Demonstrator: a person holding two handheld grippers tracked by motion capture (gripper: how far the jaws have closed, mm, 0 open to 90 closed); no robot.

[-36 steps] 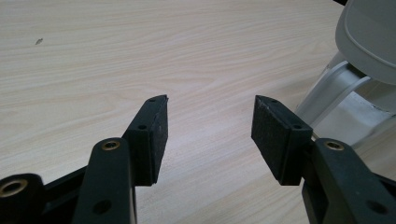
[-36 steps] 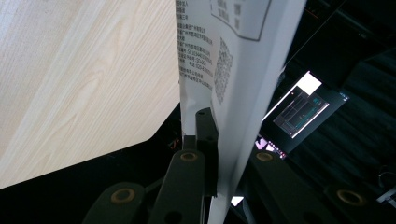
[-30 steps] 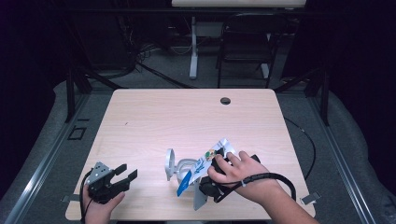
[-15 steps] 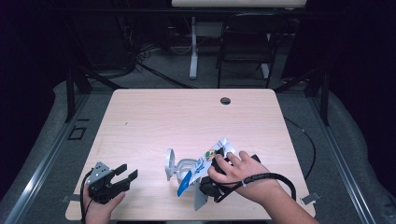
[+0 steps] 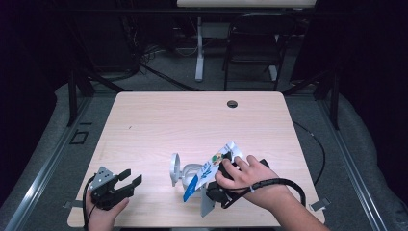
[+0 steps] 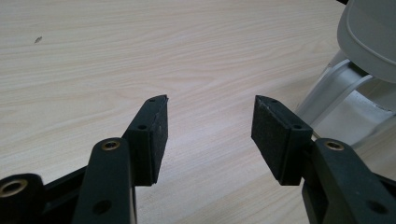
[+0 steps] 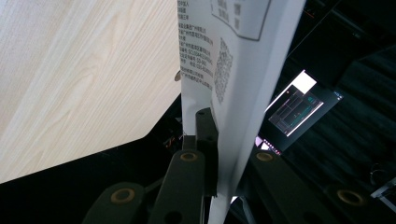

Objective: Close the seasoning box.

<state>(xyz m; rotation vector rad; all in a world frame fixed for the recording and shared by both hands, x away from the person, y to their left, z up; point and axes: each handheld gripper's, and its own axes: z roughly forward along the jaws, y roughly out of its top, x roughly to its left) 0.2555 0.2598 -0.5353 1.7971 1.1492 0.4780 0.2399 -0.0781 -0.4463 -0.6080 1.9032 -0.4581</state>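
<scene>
Nothing moves since earlier: right gripper (image 5: 219, 179) stays clamped on the printed packet (image 5: 210, 168) above the counter (image 5: 159, 125) beside the grey stand (image 5: 180, 172), left gripper (image 5: 126, 184) apart, idle; thin packet could slip.

High view: looked forward and down from above the near edge of the table (image 5: 159, 125), far enough back to take in the whole top and the floor beyond the far edge.

Left gripper view: sat low and close near the table's near-left corner, facing along the left gripper (image 6: 208, 130) across the bare wood toward the grey stand (image 6: 355, 65).

Right gripper view: rode tilted on the right gripper (image 7: 219, 154), very close to the white packet (image 7: 233, 65), with a corner of the table seen aslant.

Shared: both gripper views overlapped the high view on the table's near half; the stand (image 5: 185, 172) and packet (image 5: 211, 168) appeared there too.
</scene>
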